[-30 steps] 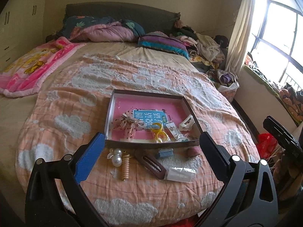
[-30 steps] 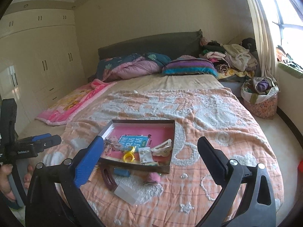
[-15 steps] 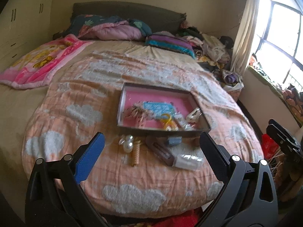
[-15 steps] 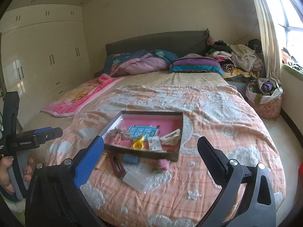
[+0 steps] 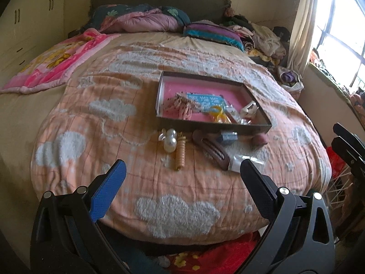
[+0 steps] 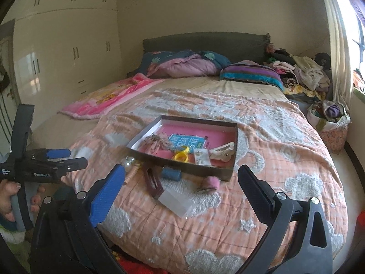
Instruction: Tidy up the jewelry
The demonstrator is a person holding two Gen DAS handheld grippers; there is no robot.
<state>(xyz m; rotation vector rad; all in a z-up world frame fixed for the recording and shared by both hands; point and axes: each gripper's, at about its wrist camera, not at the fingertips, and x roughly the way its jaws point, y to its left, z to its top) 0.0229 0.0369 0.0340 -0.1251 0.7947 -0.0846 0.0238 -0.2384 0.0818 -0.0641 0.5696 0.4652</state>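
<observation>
A shallow box with a pink floor (image 5: 262,126) (image 6: 235,134) sits on the orange cloud quilt. Inside lie a blue card (image 5: 205,99), a yellow ring (image 6: 181,156), a beaded piece (image 5: 180,105) and a white clip (image 6: 222,151). On the quilt in front lie a pearl piece (image 5: 170,140), an orange coil tie (image 5: 180,155), a brown clip (image 5: 213,151), a clear packet (image 6: 175,202), a blue roll (image 6: 171,174) and a pink roll (image 6: 211,182). My left gripper (image 5: 182,171) and right gripper (image 6: 181,175) are open and empty, held back from the bed's near edge.
The quilt (image 5: 91,125) covers a bed with pillows (image 6: 251,73) and a clothes pile (image 6: 303,73) at the head. A pink blanket (image 5: 50,64) lies at left. Wardrobes (image 6: 57,57) stand left; a cloth basket (image 6: 328,118) stands by the window wall.
Both grippers have drawn back and away from the bed, so the box and loose items look smaller and farther. Both stay open and empty.
</observation>
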